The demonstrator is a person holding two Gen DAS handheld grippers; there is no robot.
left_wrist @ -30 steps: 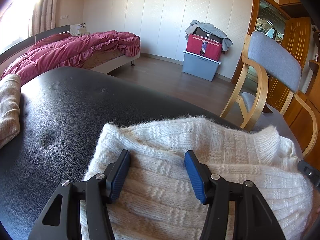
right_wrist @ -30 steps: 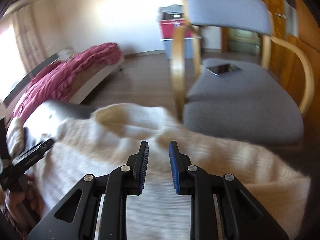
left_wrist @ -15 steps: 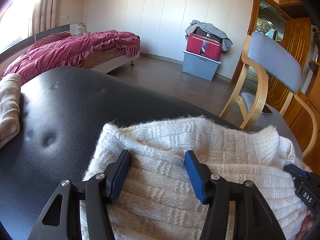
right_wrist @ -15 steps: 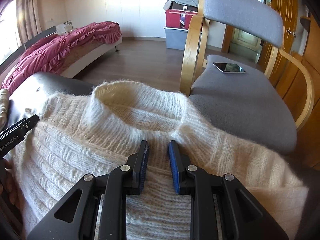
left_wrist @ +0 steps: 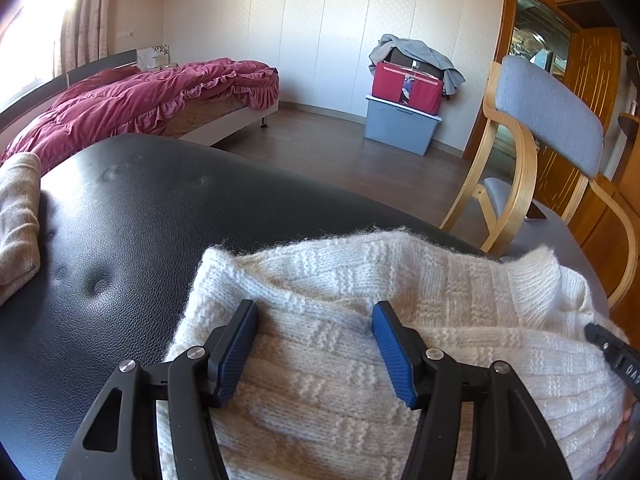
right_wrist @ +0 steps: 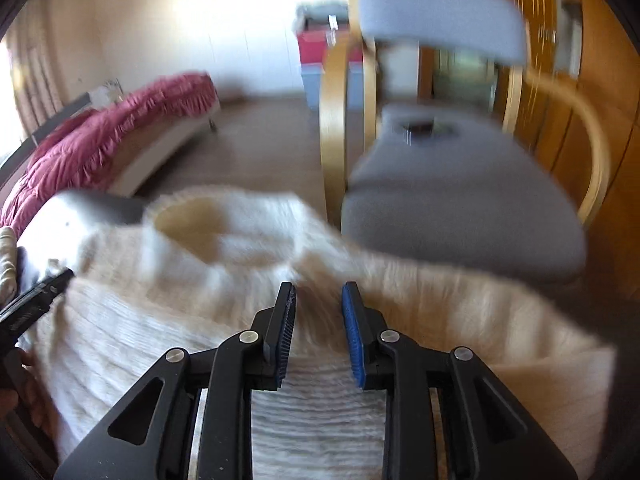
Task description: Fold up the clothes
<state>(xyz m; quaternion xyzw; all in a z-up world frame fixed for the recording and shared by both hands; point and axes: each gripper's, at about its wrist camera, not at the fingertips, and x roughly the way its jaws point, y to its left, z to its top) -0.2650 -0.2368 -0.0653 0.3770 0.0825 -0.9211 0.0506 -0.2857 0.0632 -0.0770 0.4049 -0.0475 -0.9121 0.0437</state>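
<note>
Knitwear fills the lower part of both wrist views: a cream-white, basket-weave knitted sweater [left_wrist: 360, 344] lies partly folded on a black padded leather surface [left_wrist: 132, 216], its ribbed collar standing up toward the far right edge. The left gripper [left_wrist: 314, 340], black with blue ribbed pads, hovers low over the sweater with its jaws spread wide, holding nothing; the knit shows between the two pads. At the right edge of this view a tip of the right gripper pokes in. A beige folded cloth [left_wrist: 18, 224] rests on the leather at far left, well apart from the sweater.

The right wrist view is blurred. The right gripper [right_wrist: 319, 320] sits above the sweater [right_wrist: 168, 304] with its jaws parted by a moderate gap, nothing between them. Just beyond the sweater stands a wooden armchair with grey cushions [right_wrist: 460, 208], a dark phone [right_wrist: 418, 126] on its seat. A bed with a crimson ruffled quilt [left_wrist: 132, 96] and stacked storage boxes [left_wrist: 404, 108] stand by the far wall.
</note>
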